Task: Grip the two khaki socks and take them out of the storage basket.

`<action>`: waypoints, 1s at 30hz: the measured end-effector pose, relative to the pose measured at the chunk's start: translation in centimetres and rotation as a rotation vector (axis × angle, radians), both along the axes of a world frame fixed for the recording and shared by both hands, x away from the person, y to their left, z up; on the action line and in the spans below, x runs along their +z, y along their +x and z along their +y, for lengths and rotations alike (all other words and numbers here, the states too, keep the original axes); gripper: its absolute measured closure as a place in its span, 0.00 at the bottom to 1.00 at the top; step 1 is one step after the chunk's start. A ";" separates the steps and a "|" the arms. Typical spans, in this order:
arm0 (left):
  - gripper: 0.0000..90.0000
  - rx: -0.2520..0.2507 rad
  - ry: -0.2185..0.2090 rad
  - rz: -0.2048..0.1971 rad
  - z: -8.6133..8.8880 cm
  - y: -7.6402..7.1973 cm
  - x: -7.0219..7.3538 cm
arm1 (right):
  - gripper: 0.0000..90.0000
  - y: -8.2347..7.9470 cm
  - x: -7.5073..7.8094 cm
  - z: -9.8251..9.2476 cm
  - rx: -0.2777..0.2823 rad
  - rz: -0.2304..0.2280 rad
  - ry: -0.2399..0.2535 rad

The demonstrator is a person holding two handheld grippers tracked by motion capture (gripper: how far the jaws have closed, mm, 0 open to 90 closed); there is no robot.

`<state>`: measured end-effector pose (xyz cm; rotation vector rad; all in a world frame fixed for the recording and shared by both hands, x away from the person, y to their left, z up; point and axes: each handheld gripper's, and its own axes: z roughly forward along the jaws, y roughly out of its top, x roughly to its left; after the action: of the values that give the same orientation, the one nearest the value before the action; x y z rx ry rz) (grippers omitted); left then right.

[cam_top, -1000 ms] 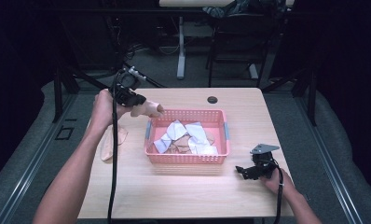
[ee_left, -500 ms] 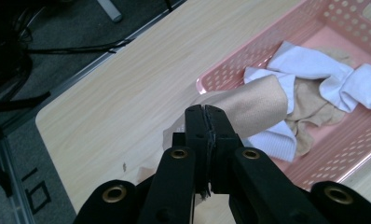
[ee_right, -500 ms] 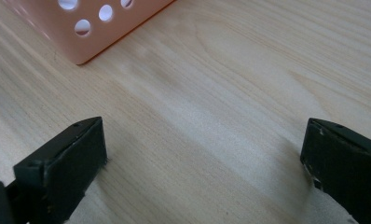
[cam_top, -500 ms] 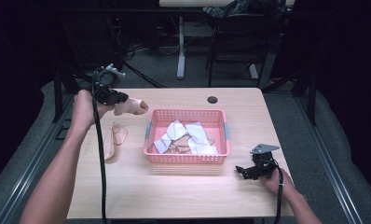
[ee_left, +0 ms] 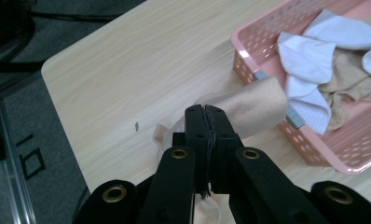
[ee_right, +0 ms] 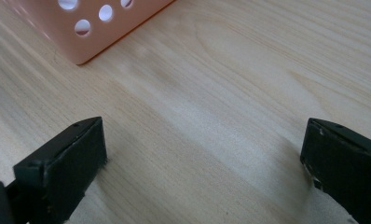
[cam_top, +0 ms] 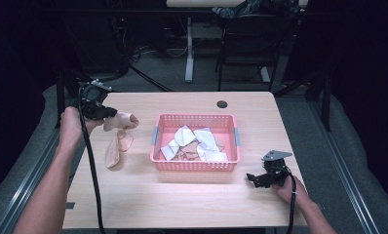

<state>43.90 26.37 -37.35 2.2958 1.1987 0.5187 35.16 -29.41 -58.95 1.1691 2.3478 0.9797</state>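
My left gripper (cam_top: 106, 114) hovers over the table's left side, shut on a beige sock (cam_top: 123, 120) that sticks out toward the basket. Its own view shows the jaws (ee_left: 206, 117) pressed together on that beige sock (ee_left: 256, 108). A second beige sock (cam_top: 116, 148) lies flat on the table just below it. The pink basket (cam_top: 196, 164) in the middle holds white socks (cam_top: 184, 136) and beige ones. My right gripper (cam_top: 253, 177) rests low by the basket's front right corner, open, with bare wood between its jaws (ee_right: 202, 163).
A small black round hole (cam_top: 222, 104) sits near the table's far edge. The basket's perforated corner (ee_right: 88, 32) is close ahead of the right gripper. Dark floor, cables and chair legs lie beyond the table. Bare wood stretches along the front edge (cam_top: 182, 209).
The left hand has carried the beige sock leftward and a little down, away from the basket. The right hand and its gripper have stayed still.
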 end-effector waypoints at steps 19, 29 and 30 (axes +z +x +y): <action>0.99 0.080 0.004 0.056 2.6 0.1 -3.7 | 0.00 0.0 0.0 0.0 -0.001 0.000 0.000; 0.99 0.129 0.004 0.123 3.7 0.8 -6.9 | 0.00 0.0 0.0 0.0 0.000 0.000 0.000; 0.99 0.130 0.002 0.133 3.8 0.9 -7.2 | 0.00 0.0 0.0 0.0 -0.001 -0.001 0.000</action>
<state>44.76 30.14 -44.59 2.2952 1.4191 0.4185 35.16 -29.40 -58.95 1.1695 2.3464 0.9801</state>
